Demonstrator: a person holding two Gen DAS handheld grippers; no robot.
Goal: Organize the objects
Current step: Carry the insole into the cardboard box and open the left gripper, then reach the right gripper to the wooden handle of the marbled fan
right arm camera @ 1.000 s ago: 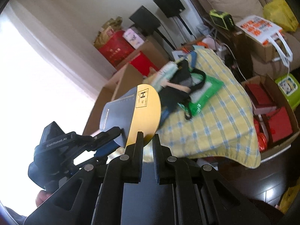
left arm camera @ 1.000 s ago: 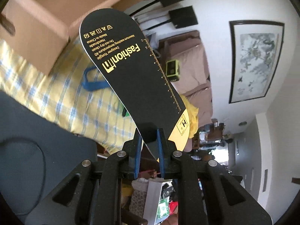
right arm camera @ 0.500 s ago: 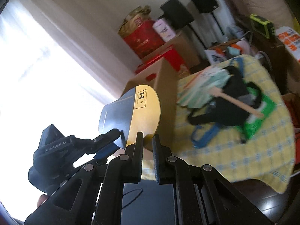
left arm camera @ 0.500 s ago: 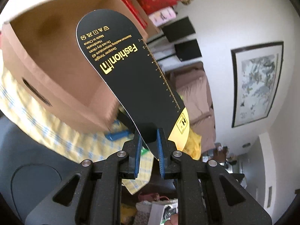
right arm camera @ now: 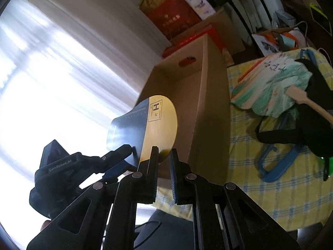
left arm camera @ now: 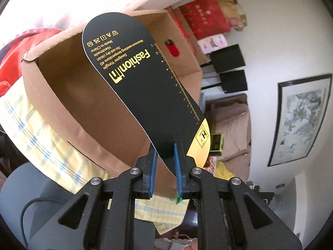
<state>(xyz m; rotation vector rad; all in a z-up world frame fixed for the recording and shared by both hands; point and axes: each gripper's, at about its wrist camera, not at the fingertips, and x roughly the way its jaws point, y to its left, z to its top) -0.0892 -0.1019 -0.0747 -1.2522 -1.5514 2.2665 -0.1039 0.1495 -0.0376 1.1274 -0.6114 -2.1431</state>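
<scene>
A black insole (left arm camera: 143,87) with gold "Fashion in" print and a yellow heel is held up in front of an open cardboard box (left arm camera: 68,95). My left gripper (left arm camera: 164,158) is shut on the insole's edge near the heel. In the right wrist view the insole (right arm camera: 154,125) shows its yellow heel, with the left gripper (right arm camera: 127,152) gripping its side. My right gripper (right arm camera: 163,156) has its jaws slightly apart at the heel's lower edge, so I cannot tell if it pinches the insole. The cardboard box (right arm camera: 195,106) stands just behind.
The box sits on a yellow checked cloth (right arm camera: 276,187) with a paper fan (right arm camera: 276,91), a black bag (right arm camera: 312,120) and a blue hanger (right arm camera: 276,166). Red boxes (right arm camera: 172,18) and black speakers (left arm camera: 229,58) stand by the wall. A bright window (right arm camera: 41,83) is at left.
Both grippers have carried the insole toward the cardboard box, which now fills the space right behind it. The right gripper's jaws look a little wider apart than before.
</scene>
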